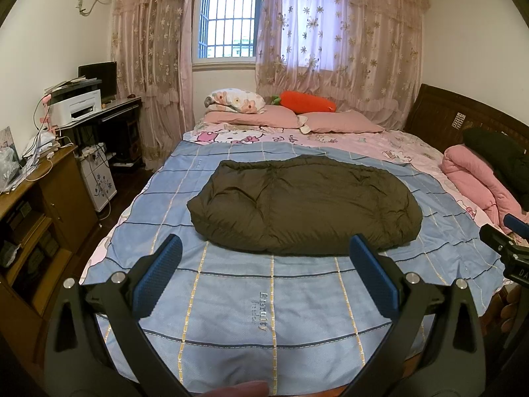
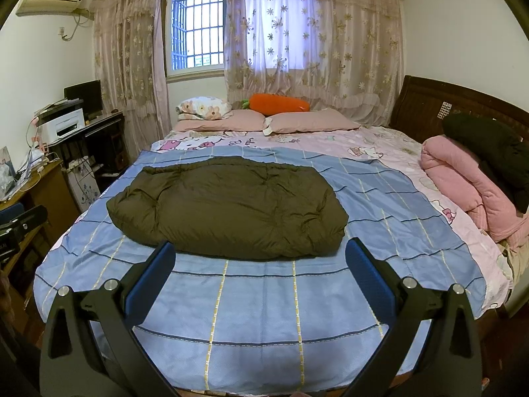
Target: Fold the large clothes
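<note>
A dark olive-brown puffy jacket (image 1: 304,205) lies folded into a compact oblong on the blue checked sheet (image 1: 264,314) in the middle of the bed. It also shows in the right wrist view (image 2: 228,208). My left gripper (image 1: 264,258) is open and empty, held above the sheet just short of the jacket's near edge. My right gripper (image 2: 259,261) is open and empty too, at the same near edge. The right gripper's tip shows at the right edge of the left wrist view (image 1: 509,241).
Pink pillows (image 1: 291,119) and an orange carrot plush (image 1: 307,102) lie at the far side of the bed. A rolled pink quilt (image 1: 479,182) with dark clothing lies at the right by the headboard (image 1: 446,115). A desk with a printer (image 1: 76,106) and a wooden cabinet (image 1: 43,198) stand left.
</note>
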{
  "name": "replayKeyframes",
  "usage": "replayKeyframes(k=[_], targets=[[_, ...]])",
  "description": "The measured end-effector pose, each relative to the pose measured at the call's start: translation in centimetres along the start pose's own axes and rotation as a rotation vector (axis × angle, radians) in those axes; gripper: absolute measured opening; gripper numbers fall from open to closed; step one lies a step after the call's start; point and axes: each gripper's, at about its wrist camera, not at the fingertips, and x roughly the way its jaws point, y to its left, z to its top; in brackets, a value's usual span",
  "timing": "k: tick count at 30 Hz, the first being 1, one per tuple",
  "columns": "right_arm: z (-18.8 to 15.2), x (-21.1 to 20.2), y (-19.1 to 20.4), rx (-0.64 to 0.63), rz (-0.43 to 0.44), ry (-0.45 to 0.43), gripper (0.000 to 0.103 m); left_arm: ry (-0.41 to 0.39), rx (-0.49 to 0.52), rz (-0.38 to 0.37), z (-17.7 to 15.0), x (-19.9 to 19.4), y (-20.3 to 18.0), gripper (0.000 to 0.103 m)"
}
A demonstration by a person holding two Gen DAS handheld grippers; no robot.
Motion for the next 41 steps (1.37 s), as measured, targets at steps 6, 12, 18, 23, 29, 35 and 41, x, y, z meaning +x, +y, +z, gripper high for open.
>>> replayKeyframes(k=[6, 12, 18, 23, 29, 35, 41], targets=[[-0.1, 0.0, -0.3, -0.001, -0.001, 0.001, 0.102, 0.000, 0.003, 0.000, 0.1, 0.0, 0.0, 0.101], [0.0, 0.0, -0.3, -0.002, 0.000, 0.001, 0.102, 0.001, 0.002, 0.000, 0.1, -0.1, 0.0, 0.101], [-0.1, 0.0, -0.6, -0.002, -0.001, 0.000, 0.102, 0.001, 0.004, -0.001, 0.0, -0.1, 0.0, 0.101], [-0.1, 0.0, -0.5, -0.003, -0.001, 0.002, 0.102, 0.000, 0.012, 0.001, -0.2, -0.1, 0.0, 0.101], [0.0, 0.0, -0.5, -0.005, -0.001, 0.002, 0.102, -0.003, 0.007, 0.013, -0.9, 0.0, 0.4, 0.101], [-0.1, 0.0, -0.7, -0.004, 0.000, 0.003, 0.102, 0.019, 0.003, 0.023, -0.9, 0.4, 0.8, 0.101], [-0.1, 0.0, -0.8, -0.005, -0.001, 0.003, 0.102, 0.023, -0.001, 0.022, -1.0, 0.4, 1.2, 0.101]])
